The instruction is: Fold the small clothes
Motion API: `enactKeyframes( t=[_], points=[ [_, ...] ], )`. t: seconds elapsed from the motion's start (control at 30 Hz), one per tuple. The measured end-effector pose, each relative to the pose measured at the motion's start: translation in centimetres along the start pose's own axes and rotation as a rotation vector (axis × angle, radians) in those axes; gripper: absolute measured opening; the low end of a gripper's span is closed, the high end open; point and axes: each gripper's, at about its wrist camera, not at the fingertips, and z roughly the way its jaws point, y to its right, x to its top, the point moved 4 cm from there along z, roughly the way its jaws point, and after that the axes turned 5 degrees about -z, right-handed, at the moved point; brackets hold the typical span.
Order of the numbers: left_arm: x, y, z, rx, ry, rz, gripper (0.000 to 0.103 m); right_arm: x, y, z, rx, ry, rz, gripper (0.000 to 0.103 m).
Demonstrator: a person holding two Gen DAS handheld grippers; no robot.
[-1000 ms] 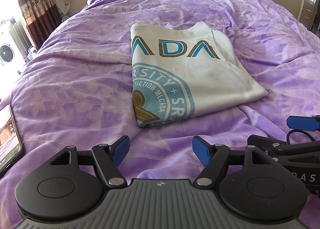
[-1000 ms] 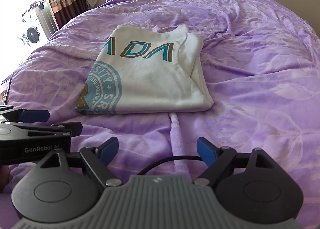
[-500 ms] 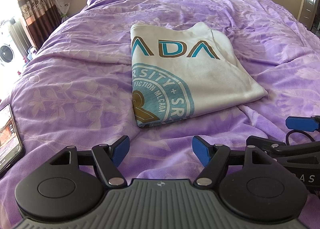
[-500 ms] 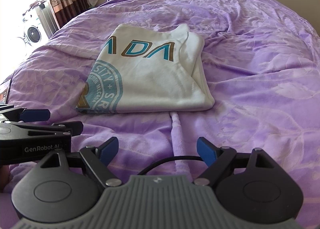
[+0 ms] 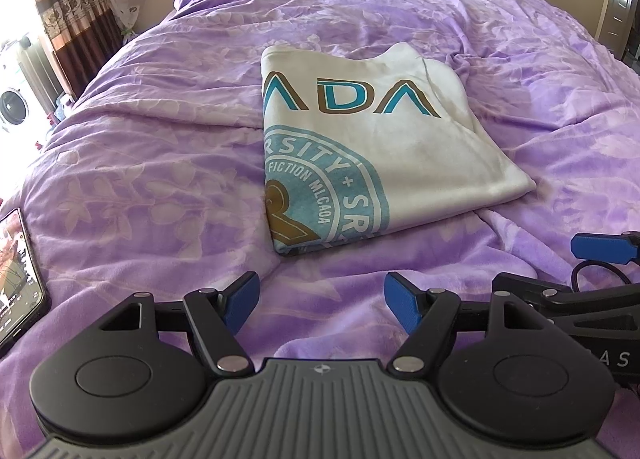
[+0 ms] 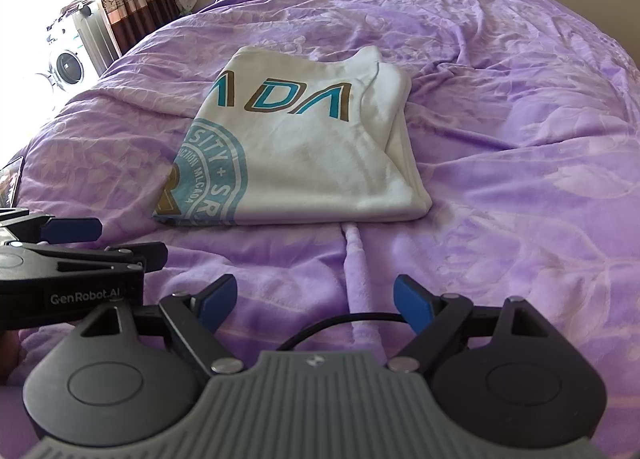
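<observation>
White T-shirt (image 5: 384,151) lies folded into a rough rectangle mid-bed on the purple bedspread (image 5: 160,163). Readable print, top line: "ADA" in teal letters edged brown, more letters cut off at the left fold. Below it a teal round seal, partly folded under: "RSITY", "FICTION MLCAOA", "+ SR". A brown emblem sits at the shirt's near-left corner. From the right wrist view the shirt (image 6: 296,155) shows layered folded edges along its right side.

Left gripper (image 5: 320,301) low over the bedspread, short of the shirt's near edge, jaws apart, nothing between them; blue pads (image 5: 240,305) on black linkages, ribbed grey body. Right gripper (image 6: 314,303) likewise short of the shirt, jaws apart and empty, a black cable (image 6: 340,323) looped just behind them. Both point toward the shirt, not touching it. The left gripper's side carries "GenRobot.AI" in white.

Bedspread soft, crumpled, pale leaf pattern; a raised ridge (image 6: 358,267) runs from the shirt's near edge toward the right gripper. Phone (image 5: 18,279), screen lit, left of the shirt at the bed's edge. Brown patterned curtain (image 5: 68,15) and a washing machine (image 6: 66,67) beyond the shirt's far-left side.
</observation>
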Motion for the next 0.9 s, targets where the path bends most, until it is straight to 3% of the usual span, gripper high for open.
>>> enactKeyframes(
  t=[0.9],
  points=[
    [0.0,0.11,-0.39,-0.027,0.036,-0.007,0.083,-0.13,0.03,0.18,0.005,-0.004,-0.006,0.081]
  ],
)
